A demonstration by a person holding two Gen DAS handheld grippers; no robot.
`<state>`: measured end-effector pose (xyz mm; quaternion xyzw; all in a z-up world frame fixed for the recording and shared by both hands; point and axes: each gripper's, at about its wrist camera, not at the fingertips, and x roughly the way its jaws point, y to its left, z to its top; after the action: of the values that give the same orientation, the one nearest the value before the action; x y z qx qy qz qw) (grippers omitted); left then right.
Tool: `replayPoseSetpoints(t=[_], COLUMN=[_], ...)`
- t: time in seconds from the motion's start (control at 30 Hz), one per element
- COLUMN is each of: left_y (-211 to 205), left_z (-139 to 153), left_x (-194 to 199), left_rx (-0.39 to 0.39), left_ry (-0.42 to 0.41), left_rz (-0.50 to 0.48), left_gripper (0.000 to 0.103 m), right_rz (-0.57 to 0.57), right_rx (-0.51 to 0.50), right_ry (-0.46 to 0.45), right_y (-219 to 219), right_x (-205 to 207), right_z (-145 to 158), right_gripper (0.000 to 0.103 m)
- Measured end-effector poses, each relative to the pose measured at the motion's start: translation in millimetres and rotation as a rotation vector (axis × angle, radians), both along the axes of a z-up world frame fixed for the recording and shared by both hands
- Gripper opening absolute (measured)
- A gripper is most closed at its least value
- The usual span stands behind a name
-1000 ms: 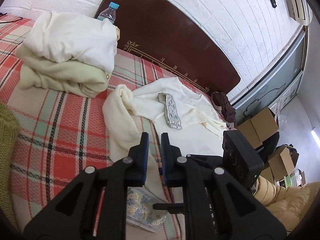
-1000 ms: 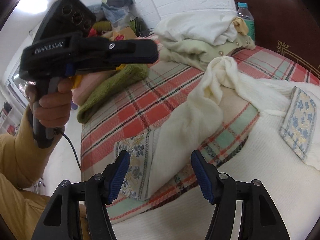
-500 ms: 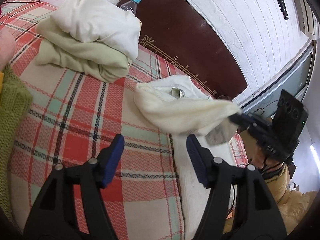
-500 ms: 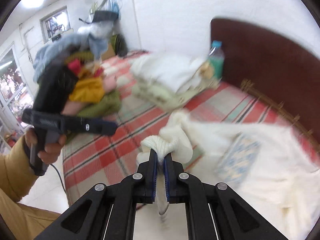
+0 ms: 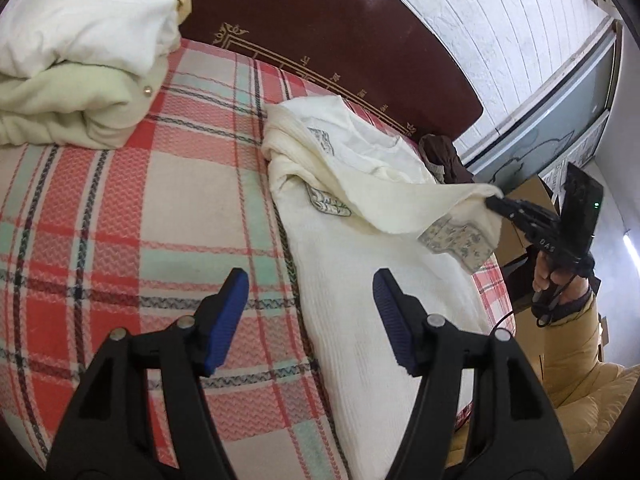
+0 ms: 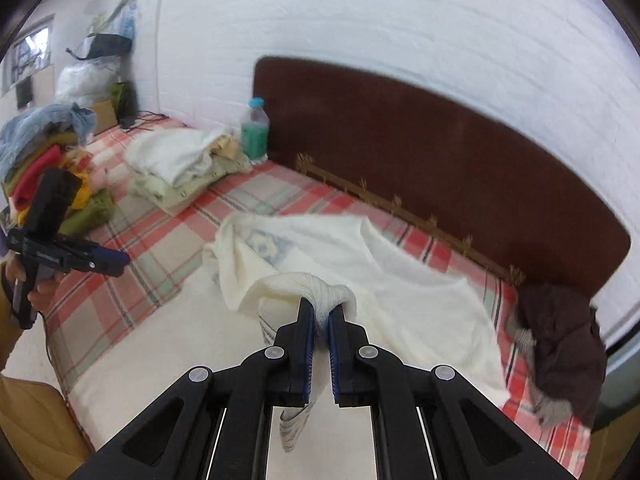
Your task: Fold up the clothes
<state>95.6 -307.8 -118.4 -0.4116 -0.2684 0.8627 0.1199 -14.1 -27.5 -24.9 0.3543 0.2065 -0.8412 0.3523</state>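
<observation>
the cream sweater (image 5: 360, 280) lies spread on the bed (image 5: 120, 208), its body running from the foot edge up toward the headboard (image 5: 340, 32), nearer the right side of the mattress. it is a soft ribbed knit with floral print patches, one near the collar and one at the cuff. the sleeve (image 5: 420, 204) is lifted off the body and drawn across it, its cuff end pinched in the right gripper (image 6: 321, 316), whose blue pads are clamped together on a bunch of the knit, with the printed cuff hanging below the jaws. the left gripper (image 5: 310, 316) hovers over the sweater's near edge with its ribbed blue pads apart and nothing between them. as a judgement, folding of this piece is only starting: one sleeve is being brought inward, while the other sleeve, the sides and the final halving all seem left to do. by the headboard end on the left sits a stack of folded clothes (image 5: 80, 60), a white one on a pale green one with small round buttons, which looks like finished work. a plastic bottle (image 6: 255, 128) stands behind that stack. the bed cover is a coarse woven plaid in red, beige and mint. a dark brown garment (image 6: 560, 340) is crumpled at the right edge, and a mixed coloured heap (image 6: 44, 168) waits at the far left, seemingly unfolded.
</observation>
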Motion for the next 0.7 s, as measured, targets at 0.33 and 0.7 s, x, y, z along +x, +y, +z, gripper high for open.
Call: replayPoseSetpoints(t=[0.33,0.7], left_y=[39,73], left_z=[14,-3], left_x=[-62,-124], left_rx=[-0.082,-0.101], left_ry=[-0.008,-0.105], left_rz=[-0.099,-0.155], left_gripper=[0.066,0.066], right_rz=[-0.18,-0.08], right_rx=[0.001,-0.229], right_ry=[-0.173,-0.287], right_y=[58,114], right_x=[-46,-28], right_z=[-65,-78], right_gripper=[0.037,0.073])
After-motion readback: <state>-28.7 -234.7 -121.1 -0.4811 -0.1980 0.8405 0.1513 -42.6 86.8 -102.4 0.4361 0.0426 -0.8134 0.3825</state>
